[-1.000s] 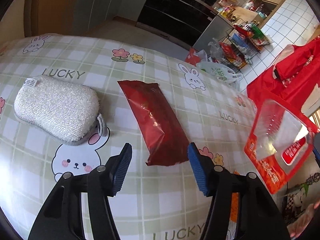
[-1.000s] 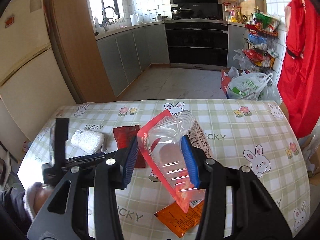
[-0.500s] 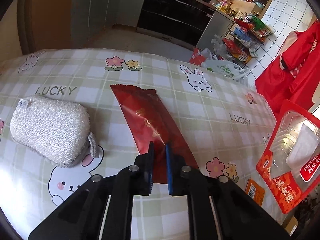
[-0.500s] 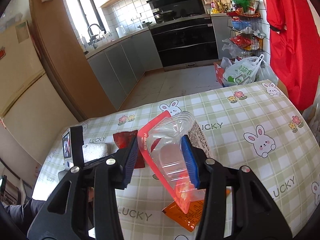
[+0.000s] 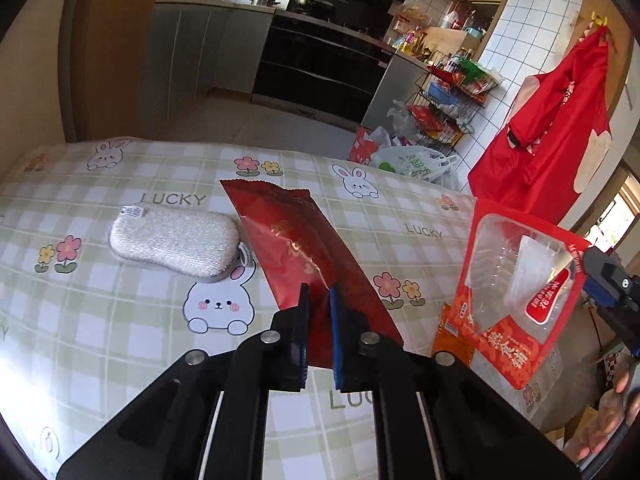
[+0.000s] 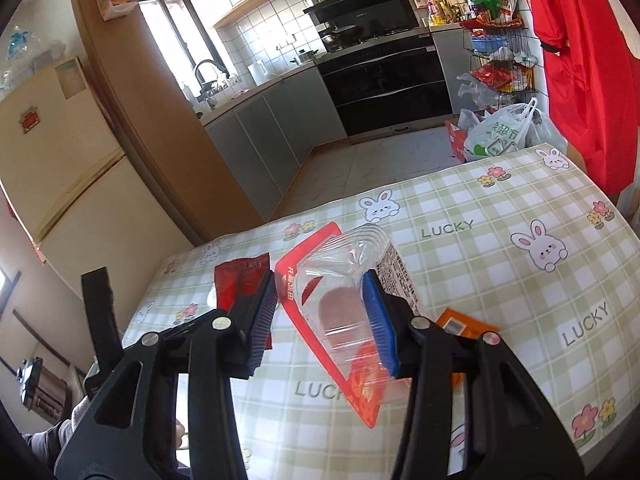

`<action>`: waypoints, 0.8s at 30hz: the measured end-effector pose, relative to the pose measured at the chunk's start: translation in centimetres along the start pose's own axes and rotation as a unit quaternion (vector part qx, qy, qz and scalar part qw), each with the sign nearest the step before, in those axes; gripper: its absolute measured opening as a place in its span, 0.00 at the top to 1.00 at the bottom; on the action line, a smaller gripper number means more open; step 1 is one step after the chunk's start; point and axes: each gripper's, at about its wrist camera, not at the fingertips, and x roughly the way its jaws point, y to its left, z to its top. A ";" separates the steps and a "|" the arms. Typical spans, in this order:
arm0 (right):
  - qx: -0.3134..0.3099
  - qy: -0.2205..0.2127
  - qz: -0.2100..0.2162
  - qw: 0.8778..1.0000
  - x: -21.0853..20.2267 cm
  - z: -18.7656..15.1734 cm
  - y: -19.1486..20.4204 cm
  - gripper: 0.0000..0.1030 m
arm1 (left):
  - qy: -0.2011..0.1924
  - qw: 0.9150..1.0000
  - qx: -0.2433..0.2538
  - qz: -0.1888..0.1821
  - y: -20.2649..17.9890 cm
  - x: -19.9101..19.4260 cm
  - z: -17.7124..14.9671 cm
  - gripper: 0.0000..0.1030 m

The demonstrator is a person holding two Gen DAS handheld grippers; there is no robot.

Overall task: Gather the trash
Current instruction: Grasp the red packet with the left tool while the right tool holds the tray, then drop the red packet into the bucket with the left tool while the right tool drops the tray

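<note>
Fingers of the left gripper are pinched shut on the near end of the red wrapper, lifted clear of the table. Right gripper is part-open, clamping the clear blister pack. Orange packet at 4 o'clock of that pack is uncollected. No bin visible. Only the left view shows the grey sponge, at 9 o'clock of the wrapper.
</note>
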 end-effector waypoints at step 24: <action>-0.042 0.031 0.035 0.998 -9.3 -9.2 8.7 0.55 | -0.086 0.996 0.014 0.033 1.6 -24.4 -10.4 0.91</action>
